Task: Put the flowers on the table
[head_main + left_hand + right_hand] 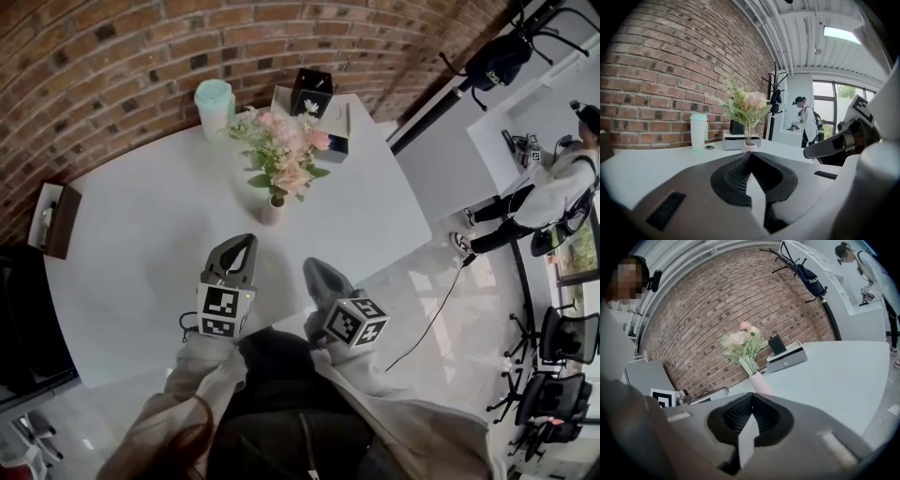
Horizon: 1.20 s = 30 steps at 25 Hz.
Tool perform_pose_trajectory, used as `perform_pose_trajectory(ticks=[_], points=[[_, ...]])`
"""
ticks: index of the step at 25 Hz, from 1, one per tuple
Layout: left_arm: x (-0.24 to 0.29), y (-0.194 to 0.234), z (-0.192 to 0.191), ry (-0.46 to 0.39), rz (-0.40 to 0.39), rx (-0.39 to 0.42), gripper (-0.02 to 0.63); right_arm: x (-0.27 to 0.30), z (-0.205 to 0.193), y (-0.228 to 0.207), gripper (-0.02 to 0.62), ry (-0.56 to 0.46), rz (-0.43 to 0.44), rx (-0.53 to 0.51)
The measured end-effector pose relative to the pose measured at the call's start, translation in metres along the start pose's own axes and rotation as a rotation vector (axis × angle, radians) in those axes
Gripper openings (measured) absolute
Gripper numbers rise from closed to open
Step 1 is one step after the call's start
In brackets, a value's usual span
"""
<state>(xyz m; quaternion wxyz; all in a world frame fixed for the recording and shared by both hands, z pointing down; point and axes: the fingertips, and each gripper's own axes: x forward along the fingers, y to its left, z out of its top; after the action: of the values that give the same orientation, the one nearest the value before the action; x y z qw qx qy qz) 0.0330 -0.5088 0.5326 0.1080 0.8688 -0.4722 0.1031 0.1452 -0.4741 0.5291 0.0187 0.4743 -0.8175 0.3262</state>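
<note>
Head view shows the flowers (281,155), a pink and green bunch, upright in a small pale vase (272,211) that rests on the white table (141,244), towards its far side. Just behind them stand a pale green cup (215,105), a black box (311,92) and a white box (339,131), close to the brick wall (94,56). Nearer the person, well apart from the vase, the left gripper (246,240) hangs over the table's near part with its jaws pressed together on nothing. The right gripper (314,267) beside it, at the table's edge, is likewise closed and empty. Another person (553,192) stands far off to the right
</note>
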Motion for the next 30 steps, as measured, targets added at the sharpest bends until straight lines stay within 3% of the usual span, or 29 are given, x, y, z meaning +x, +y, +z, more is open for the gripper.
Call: perform_pose_trajectory(ticks=[4,10,21,30], points=[[-0.018,-0.021,0.002,0.027,-0.066,-0.027,0.003,-0.004,0.000,0.013,-0.001,-0.030,-0.002,0.000],[-0.042,-0.036,0.002,0.041,-0.088,-0.104,0.003,-0.008,0.008,0.026,-0.002,-0.083,-0.014,-0.032],[-0.077,-0.058,-0.003,0.059,-0.157,-0.083,0.003,-0.016,-0.002,0.049,-0.002,-0.112,-0.028,-0.060],[-0.083,-0.061,-0.009,0.067,-0.162,-0.089,0.003,-0.023,-0.009,0.053,-0.002,-0.109,-0.033,-0.058]])
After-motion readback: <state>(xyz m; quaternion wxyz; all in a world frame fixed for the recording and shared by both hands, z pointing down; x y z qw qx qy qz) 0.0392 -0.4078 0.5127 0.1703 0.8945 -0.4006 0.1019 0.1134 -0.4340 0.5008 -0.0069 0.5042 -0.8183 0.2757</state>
